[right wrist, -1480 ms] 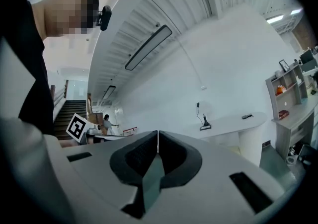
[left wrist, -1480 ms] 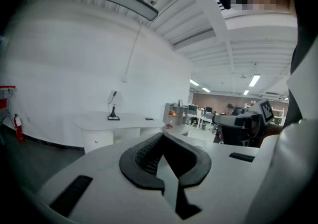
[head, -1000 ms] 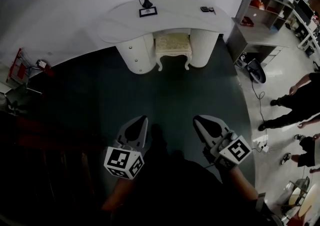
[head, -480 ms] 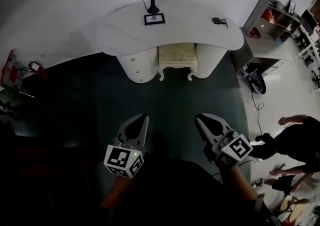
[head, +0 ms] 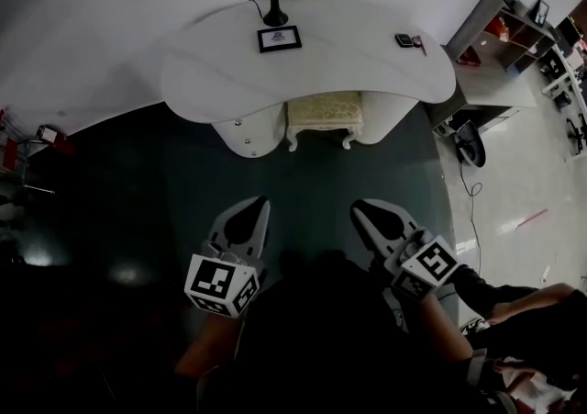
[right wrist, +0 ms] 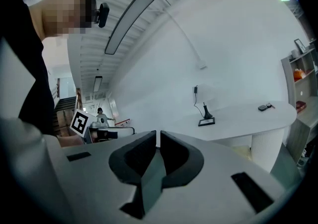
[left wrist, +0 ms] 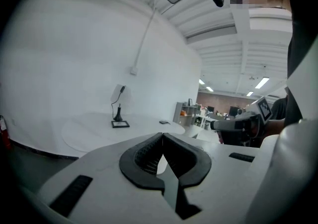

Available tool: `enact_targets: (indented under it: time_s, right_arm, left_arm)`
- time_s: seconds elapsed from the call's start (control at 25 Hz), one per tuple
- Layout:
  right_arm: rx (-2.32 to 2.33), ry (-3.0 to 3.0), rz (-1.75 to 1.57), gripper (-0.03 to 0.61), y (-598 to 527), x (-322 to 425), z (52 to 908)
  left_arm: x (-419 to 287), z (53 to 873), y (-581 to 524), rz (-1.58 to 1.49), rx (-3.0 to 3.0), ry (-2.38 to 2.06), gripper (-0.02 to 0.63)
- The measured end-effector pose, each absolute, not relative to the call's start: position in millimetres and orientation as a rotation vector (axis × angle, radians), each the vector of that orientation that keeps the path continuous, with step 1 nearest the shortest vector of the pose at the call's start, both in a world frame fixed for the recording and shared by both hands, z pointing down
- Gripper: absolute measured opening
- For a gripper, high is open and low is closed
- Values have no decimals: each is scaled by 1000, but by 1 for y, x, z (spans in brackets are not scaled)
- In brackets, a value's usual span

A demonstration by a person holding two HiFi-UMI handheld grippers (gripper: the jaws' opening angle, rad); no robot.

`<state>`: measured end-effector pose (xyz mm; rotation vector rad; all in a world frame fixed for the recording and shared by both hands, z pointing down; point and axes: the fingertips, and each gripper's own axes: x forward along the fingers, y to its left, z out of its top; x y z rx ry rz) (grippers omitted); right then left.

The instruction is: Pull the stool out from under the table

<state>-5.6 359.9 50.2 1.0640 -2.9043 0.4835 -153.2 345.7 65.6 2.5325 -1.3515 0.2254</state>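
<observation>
Both grippers are shut tight on nothing, left gripper and right gripper side by side over the dark floor, well short of the table. Open shelf unit at the right has an orange thing in it, can't tell what. White curved table carries a small frame, a black stand and a little dark gadget. Stool sits tucked between the table's two pedestals. Versus a second ago, table and stool look closer, and the bystander has shifted toward the lower right corner.

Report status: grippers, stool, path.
Shut and empty: left gripper, right gripper, both short of table. Cream stool tucked under table, untouched. Nothing on floor between.
</observation>
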Motion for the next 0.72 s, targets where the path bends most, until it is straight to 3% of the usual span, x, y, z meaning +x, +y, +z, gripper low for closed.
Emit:
enact_targets:
  time_s: [0.36,0.72]
  right_arm:
    - [1033,-2929,550,18,263,40,60]
    - [807,-2941,489,18,160,142,73]
  left_arm:
    - [-114,78,265,258,2485,-1415,14]
    - [-18,74,168,241,2374,-1576,14]
